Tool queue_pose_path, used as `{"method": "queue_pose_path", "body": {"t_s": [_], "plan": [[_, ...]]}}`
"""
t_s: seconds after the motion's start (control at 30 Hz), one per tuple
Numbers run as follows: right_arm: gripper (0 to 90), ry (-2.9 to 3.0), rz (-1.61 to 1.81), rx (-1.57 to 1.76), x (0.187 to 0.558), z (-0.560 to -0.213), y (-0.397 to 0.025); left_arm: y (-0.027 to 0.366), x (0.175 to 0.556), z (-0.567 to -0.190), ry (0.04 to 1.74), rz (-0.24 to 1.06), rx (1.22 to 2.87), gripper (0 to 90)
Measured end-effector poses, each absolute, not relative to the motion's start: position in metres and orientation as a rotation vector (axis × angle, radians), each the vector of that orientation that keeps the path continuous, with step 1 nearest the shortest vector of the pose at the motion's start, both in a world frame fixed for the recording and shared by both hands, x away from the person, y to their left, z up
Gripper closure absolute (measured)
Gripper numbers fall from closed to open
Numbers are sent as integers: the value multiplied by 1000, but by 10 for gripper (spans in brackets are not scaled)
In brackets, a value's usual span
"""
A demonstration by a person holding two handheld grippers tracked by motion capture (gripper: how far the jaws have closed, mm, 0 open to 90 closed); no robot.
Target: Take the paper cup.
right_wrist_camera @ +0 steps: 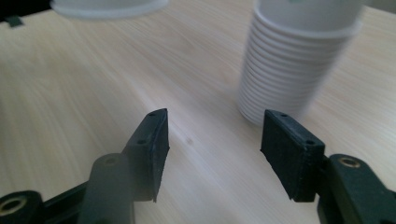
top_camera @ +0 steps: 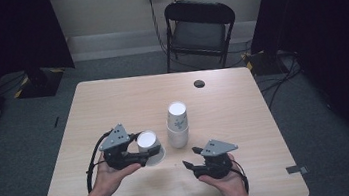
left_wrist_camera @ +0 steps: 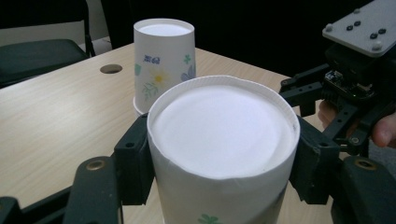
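Fingers of the left gripper clamp 1 inverted paper cup, near-left on the table. Cup stack stands just right of it. Right gripper spread apart, holding nothing.

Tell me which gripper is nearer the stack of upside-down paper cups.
Right. The right gripper sits open just in front of the stack of cups; the left gripper, clamping a single cup, is farther off beside it.

Cup stack blurred, top cropped
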State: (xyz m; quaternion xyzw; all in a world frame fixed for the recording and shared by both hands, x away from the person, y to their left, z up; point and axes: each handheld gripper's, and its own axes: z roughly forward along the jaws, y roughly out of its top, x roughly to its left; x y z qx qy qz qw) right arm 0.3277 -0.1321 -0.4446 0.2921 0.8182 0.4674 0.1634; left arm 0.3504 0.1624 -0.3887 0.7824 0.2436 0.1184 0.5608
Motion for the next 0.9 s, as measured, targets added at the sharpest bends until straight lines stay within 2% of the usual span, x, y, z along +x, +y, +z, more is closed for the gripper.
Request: {"method": "queue_pose_path", "body": {"t_s": [0.17,0.43,0.9], "plan": [[533,2399,1386,754,332,-441,-105,163,347,-393,561,240,1849,351],[631,2418,1463,680,333,-449,-85,157,345,-397,546,184,1852,351],[662,2319,1598,627,327,-447,-91,154,341,-394,571,24,1722,353]]}}
